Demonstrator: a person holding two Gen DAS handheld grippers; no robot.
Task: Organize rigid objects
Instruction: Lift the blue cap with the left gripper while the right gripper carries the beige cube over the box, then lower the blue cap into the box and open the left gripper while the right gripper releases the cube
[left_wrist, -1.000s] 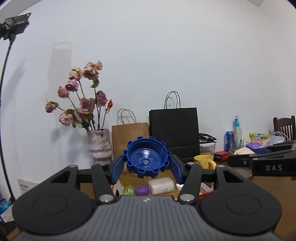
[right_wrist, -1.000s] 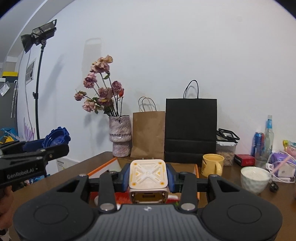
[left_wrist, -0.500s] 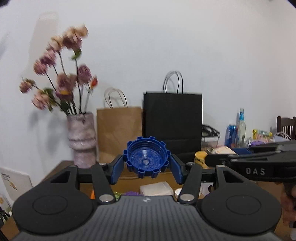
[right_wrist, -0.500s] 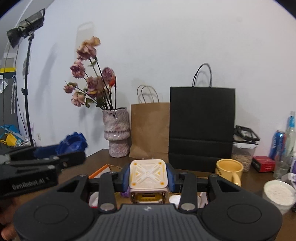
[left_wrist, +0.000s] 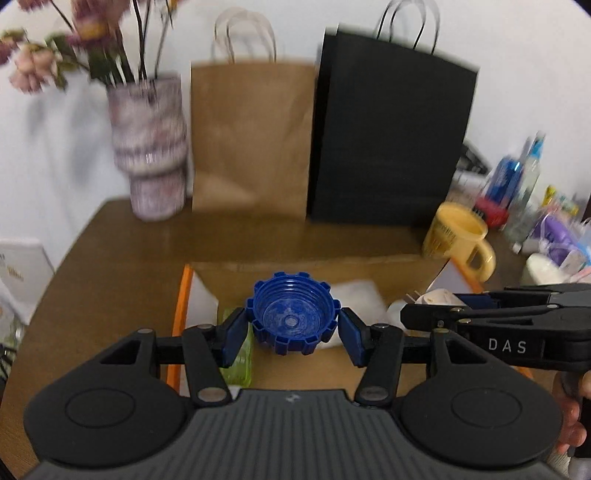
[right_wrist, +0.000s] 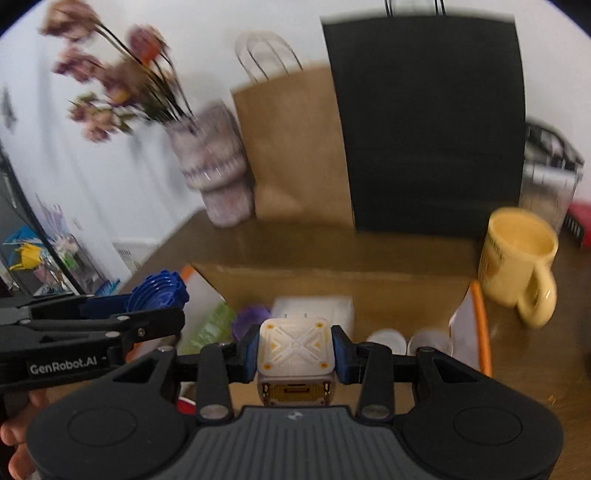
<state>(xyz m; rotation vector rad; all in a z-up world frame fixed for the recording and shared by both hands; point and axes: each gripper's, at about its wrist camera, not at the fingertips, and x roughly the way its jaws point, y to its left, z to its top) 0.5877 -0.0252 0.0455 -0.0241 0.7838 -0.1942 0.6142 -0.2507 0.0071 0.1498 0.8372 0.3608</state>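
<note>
Each hand-held gripper is matte black plastic: a ribbed grey-black centre plate with a small white logo, flanked by two round housings with recessed discs. The left hand-held gripper (left_wrist: 293, 328) has angled black link arms pinned with silver round screws, ending in blue finger pads (left_wrist: 233, 338). The right hand-held gripper (right_wrist: 295, 352) is built the same. Seen side-on, one body reads "DAS" in white, the other "GenRobot.AI". Bare skin, probably fingertips, shows at the frame edges.
</note>
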